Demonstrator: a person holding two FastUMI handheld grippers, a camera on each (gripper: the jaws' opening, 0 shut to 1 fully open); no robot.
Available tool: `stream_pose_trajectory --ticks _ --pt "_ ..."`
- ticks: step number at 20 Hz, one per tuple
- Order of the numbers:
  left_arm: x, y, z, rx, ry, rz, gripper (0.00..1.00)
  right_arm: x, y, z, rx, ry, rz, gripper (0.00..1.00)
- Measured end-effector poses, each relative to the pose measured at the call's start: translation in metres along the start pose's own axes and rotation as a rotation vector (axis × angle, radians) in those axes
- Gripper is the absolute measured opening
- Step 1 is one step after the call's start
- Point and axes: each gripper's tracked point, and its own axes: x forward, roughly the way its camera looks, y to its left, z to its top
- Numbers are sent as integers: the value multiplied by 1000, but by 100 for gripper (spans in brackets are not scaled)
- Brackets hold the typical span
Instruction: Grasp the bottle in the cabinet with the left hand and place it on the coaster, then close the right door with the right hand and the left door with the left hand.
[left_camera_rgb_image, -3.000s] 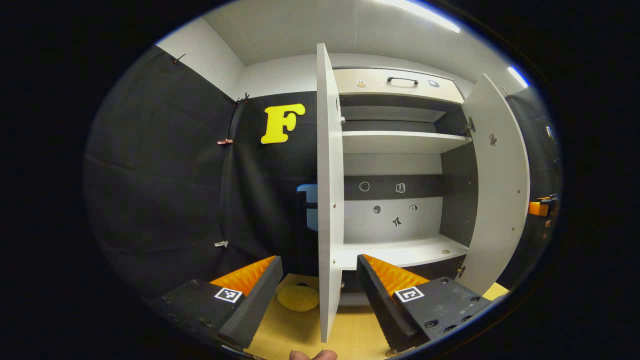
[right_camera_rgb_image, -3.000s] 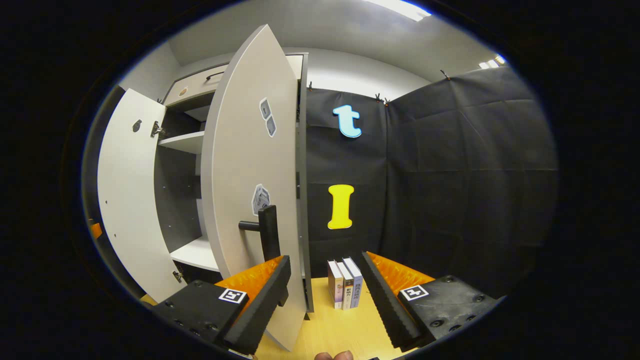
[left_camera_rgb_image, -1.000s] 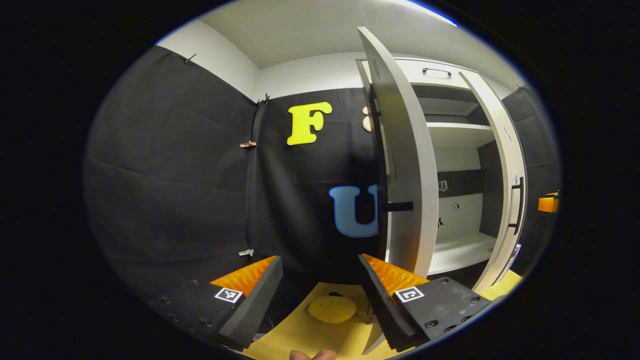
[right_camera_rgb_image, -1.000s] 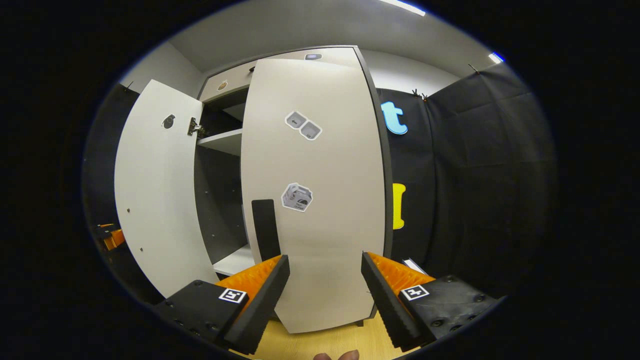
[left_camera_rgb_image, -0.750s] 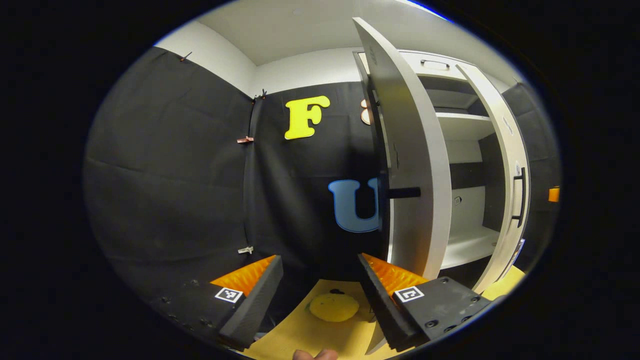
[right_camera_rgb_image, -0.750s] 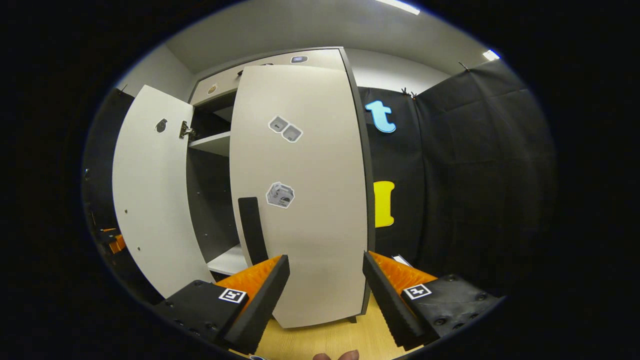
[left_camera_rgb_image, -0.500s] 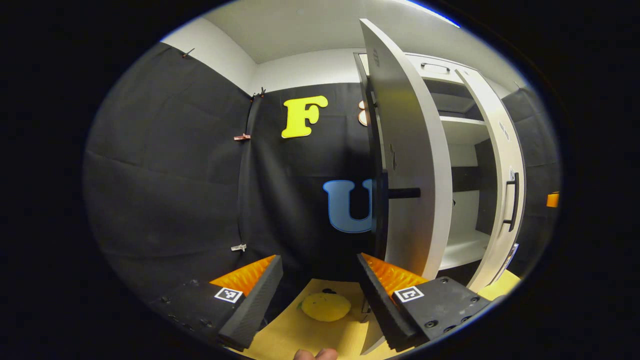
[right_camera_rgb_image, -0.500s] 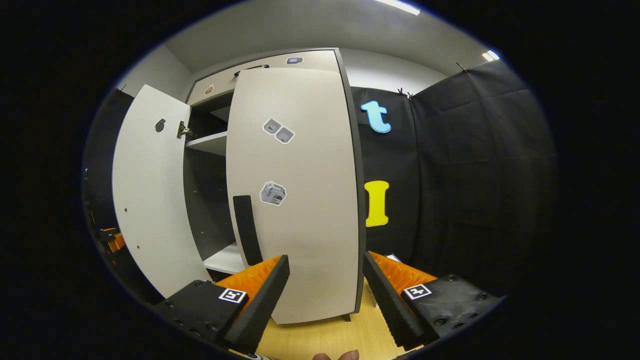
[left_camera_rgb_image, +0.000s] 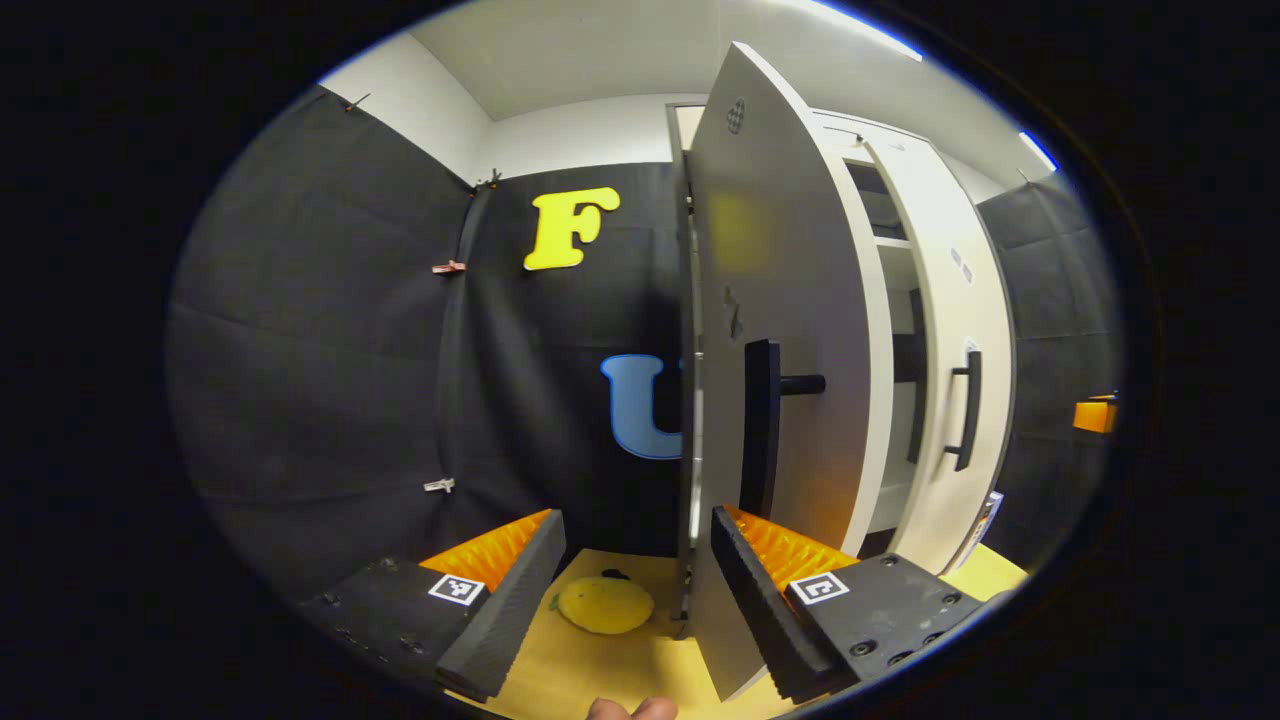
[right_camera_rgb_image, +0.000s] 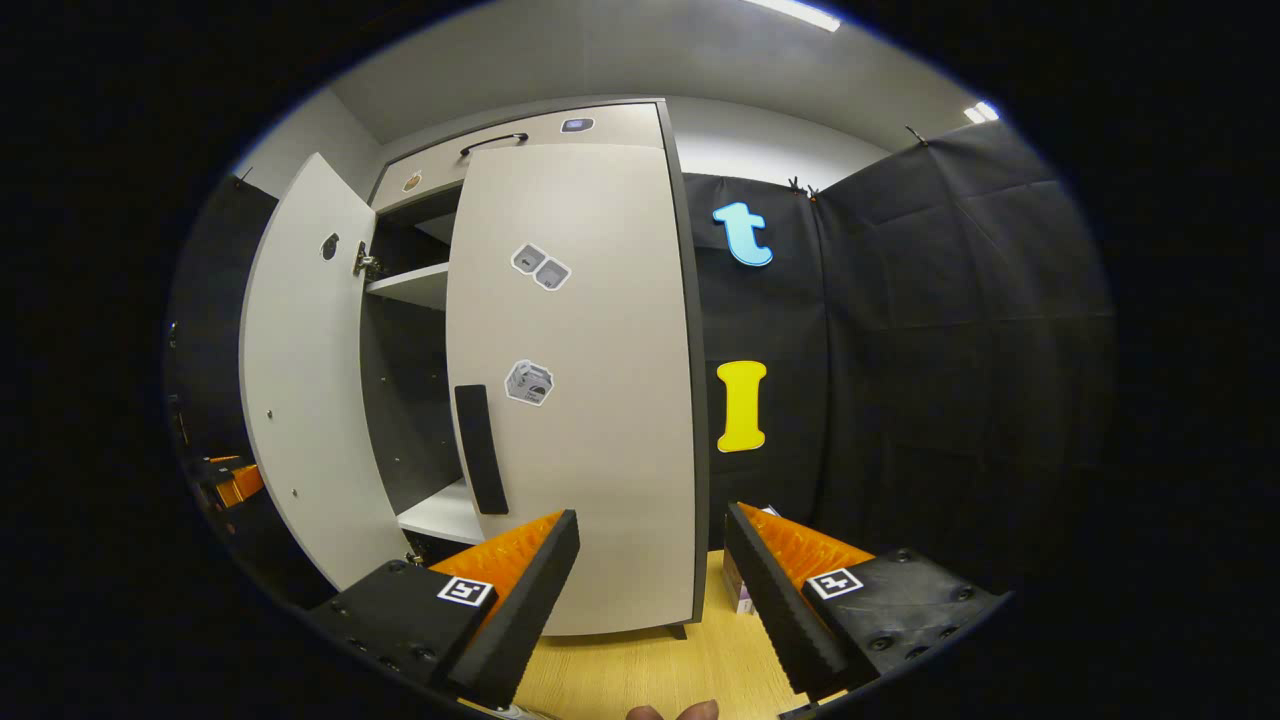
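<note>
The white laminate cabinet's left door (left_camera_rgb_image: 790, 330), with a black bar handle (left_camera_rgb_image: 760, 425), stands partly open in the left gripper view, its lower edge just beside the inner finger of the left gripper (left_camera_rgb_image: 632, 575). That gripper's 2 ridged orange-and-black fingers are spread wide apart around nothing. A flat round yellow coaster (left_camera_rgb_image: 602, 604) lies on the light wooden tabletop (left_camera_rgb_image: 600, 670) between them. In the right gripper view, the right door (right_camera_rgb_image: 585, 400) sits flush shut, and the right gripper (right_camera_rgb_image: 650, 580) hangs before it, fingers apart and empty.
</note>
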Motion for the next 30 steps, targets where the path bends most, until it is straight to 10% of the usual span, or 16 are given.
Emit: stream_pose_trajectory --ticks 12,30 --pt "33 -123 -20 -14 34 -184 93 -4 -36 -1 36 12 -31 98" --pt "80 -179 -19 -74 41 -196 95 17 -41 -7 40 30 -2 98"
